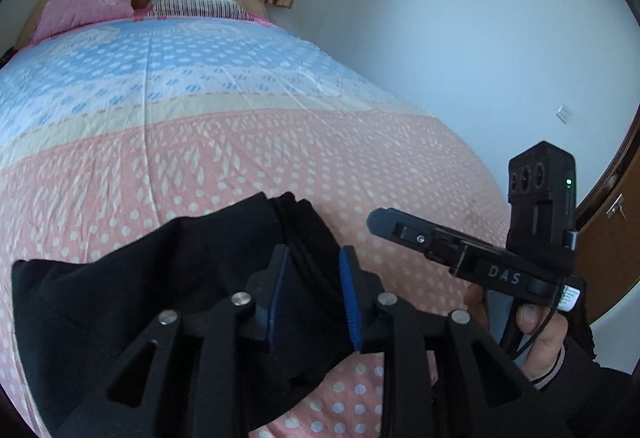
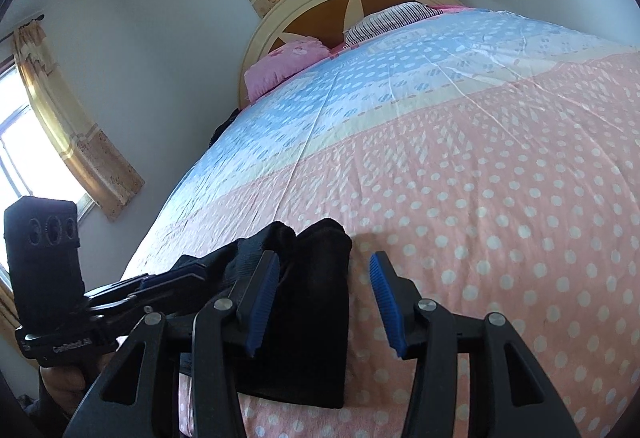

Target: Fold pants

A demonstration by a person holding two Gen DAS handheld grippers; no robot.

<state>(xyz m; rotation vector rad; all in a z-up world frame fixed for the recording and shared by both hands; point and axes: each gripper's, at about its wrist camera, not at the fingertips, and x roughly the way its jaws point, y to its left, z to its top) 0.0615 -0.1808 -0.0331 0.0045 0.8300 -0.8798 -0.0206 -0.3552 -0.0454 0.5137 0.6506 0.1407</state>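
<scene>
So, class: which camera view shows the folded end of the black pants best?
The right wrist view: the black pants show their stacked folded end clear between the jaws. The left wrist view shows the pants wider, but its own gripper covers that end.

White letters "DAS" stand on the black body of the right gripper, just below its camera block. The left gripper bears "GenRobot.AI", faintly, under its own camera block.

Black pants partly hidden behind left hand-held gripper; near end cut off by frame edge.
</scene>
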